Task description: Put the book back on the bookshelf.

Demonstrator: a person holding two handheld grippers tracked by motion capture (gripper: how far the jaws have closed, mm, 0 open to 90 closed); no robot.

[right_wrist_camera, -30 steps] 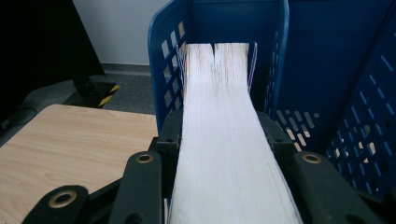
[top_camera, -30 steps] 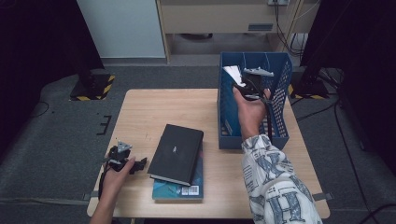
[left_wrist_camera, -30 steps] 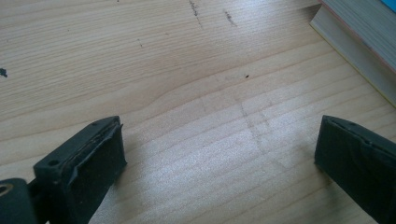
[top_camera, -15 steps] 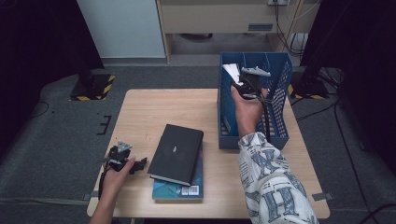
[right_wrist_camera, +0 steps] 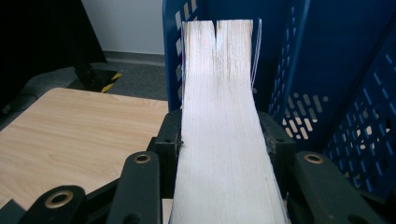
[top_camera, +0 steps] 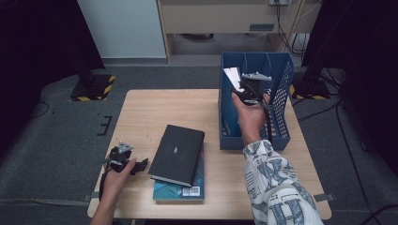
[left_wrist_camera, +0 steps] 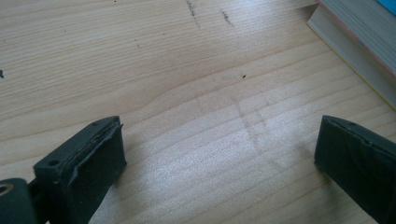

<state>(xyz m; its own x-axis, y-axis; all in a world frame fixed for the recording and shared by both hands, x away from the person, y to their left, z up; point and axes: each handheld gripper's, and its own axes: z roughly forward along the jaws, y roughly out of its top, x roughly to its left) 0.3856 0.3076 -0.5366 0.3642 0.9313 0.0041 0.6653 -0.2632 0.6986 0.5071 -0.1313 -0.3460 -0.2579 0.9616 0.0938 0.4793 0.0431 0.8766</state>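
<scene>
Between my right claw's [right_wrist_camera: 223, 154] two black jaws sits a book [right_wrist_camera: 224, 121], clamped on both covers, its pale page edge facing the camera that rides on that claw. I see the pages running up and away from me, with a small split in the block at the far end. From above, my right claw [top_camera: 247, 92] is raised over the blue file rack [top_camera: 281, 101] at the table's far right side, and the book [top_camera: 233, 78] shows as a white sliver leaning over the rack's left compartment; whether it touches the rack's wall I cannot tell. Perforated blue walls [right_wrist_camera: 355, 102] rise beside and behind the book in my right gripper view, and the wooden table [right_wrist_camera: 70, 135] lies off to the left of it.

My left claw [left_wrist_camera: 219, 154] stands wide apart with nothing between its jaws, just bare wood grain of the table [left_wrist_camera: 187, 79] under them. From above, this claw [top_camera: 123, 158] rests low at the table's near left edge, my hand around it.

Just beside it to the right lies a black book [top_camera: 178, 153], stacked askew on a teal book [top_camera: 180, 190] whose barcode corner pokes out. That stack's page edges [left_wrist_camera: 355, 42] reach into the upper right of my left gripper view.
</scene>
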